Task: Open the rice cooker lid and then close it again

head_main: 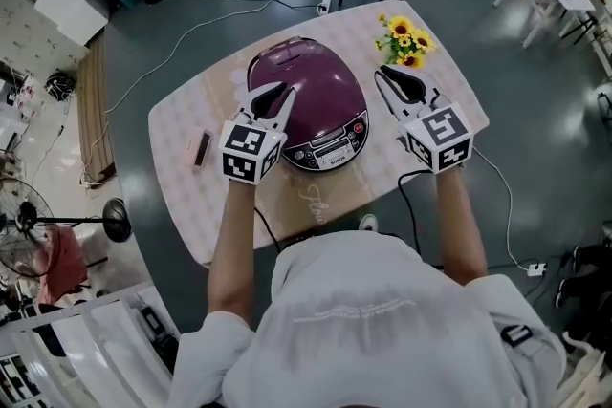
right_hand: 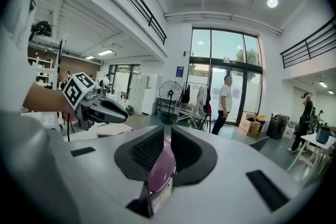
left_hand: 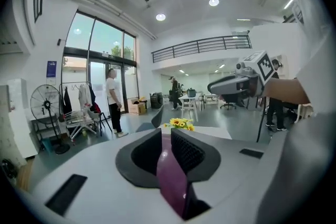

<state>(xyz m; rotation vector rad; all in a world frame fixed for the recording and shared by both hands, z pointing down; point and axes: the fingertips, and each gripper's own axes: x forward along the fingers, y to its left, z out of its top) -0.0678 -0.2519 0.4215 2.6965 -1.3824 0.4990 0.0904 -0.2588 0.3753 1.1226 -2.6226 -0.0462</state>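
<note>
Left tool (head_main: pixel 282 93), right tool (head_main: pixel 384 74): rice cooker (head_main: pixel 323 76) between them

Head view overhead, gripper views level — sharing rice cooker (head_main: pixel 311 105)

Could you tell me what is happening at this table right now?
A person holds a two-jaw gripper in each hand above a purple rice cooker on the table. The left gripper hangs over the cooker's left side, the right gripper just off its right. Both pairs of jaws stand narrowly apart with nothing between them. The cooker's lid is shut.
</note>
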